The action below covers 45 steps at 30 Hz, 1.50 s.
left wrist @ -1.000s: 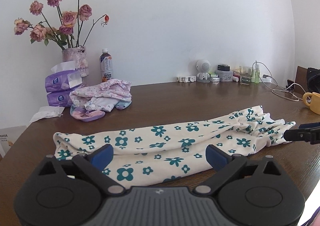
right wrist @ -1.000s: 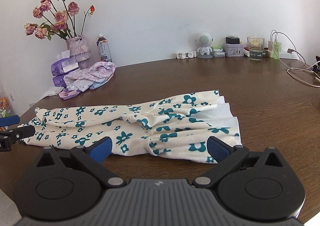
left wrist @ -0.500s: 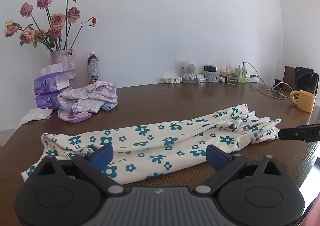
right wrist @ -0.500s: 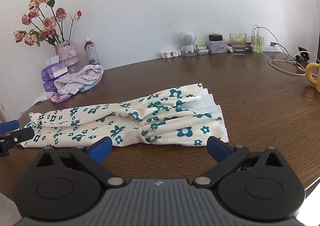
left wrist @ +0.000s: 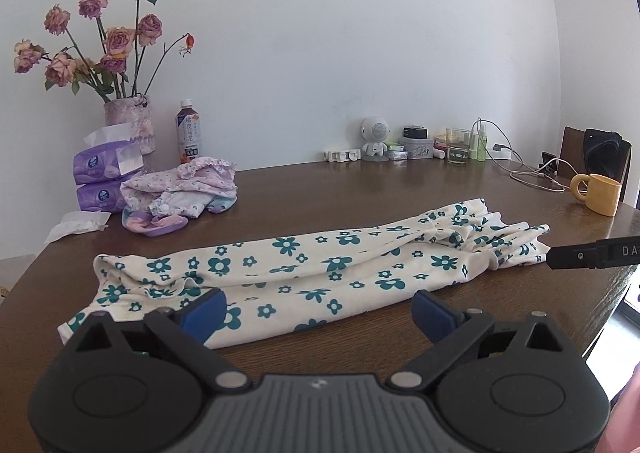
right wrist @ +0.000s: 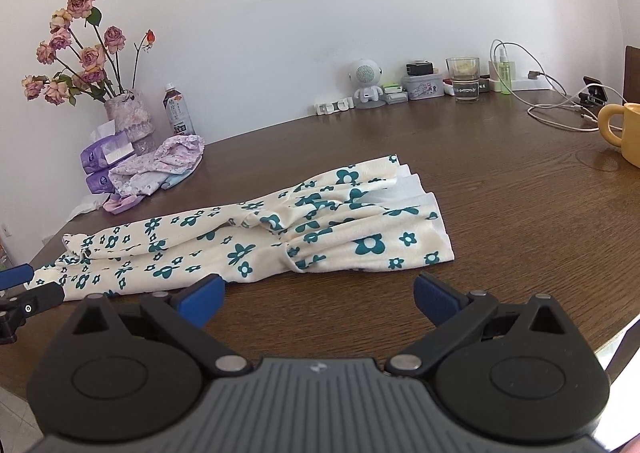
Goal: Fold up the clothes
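One flower-print garment lies folded into a long strip across the bench. Both tools, left tool and right tool, hover wide and empty at its near edge. Next likely calls for gripping both ends to fold lengthwise. One pile of pastel clothes waits.

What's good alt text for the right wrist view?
A cream garment with teal flowers lies stretched across a dark wooden table, just beyond the open right hand-held gripper. A yellow mug sits at far right, dried roses in a vase at back left.
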Motion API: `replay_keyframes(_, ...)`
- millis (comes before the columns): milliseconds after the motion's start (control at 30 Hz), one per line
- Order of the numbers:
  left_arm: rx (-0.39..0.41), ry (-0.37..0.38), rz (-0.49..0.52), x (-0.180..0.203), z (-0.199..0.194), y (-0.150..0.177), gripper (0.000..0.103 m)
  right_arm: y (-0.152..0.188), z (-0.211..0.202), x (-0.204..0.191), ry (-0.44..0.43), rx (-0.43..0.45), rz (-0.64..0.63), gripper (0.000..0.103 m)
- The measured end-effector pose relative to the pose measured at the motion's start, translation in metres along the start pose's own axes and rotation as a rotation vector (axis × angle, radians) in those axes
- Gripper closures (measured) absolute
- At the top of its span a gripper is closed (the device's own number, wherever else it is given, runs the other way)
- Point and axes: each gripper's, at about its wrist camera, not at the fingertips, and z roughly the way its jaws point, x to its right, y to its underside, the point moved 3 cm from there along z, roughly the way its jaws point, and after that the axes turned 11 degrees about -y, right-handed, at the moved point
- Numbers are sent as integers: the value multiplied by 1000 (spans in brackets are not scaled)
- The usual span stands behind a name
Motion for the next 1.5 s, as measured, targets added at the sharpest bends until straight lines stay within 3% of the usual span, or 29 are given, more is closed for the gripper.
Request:
replay_keyframes(533,-14,26,7,11,10,-4,4,0,3,6,15,-23,6,0)
replay_keyframes(833,-49,19,35,23,40,-13,4,0,15,14,-10,-42,30,0)
replay_keyframes(1500,-100,100,91,61,113,-44,4,-18,61,44,-62,-117,112,0)
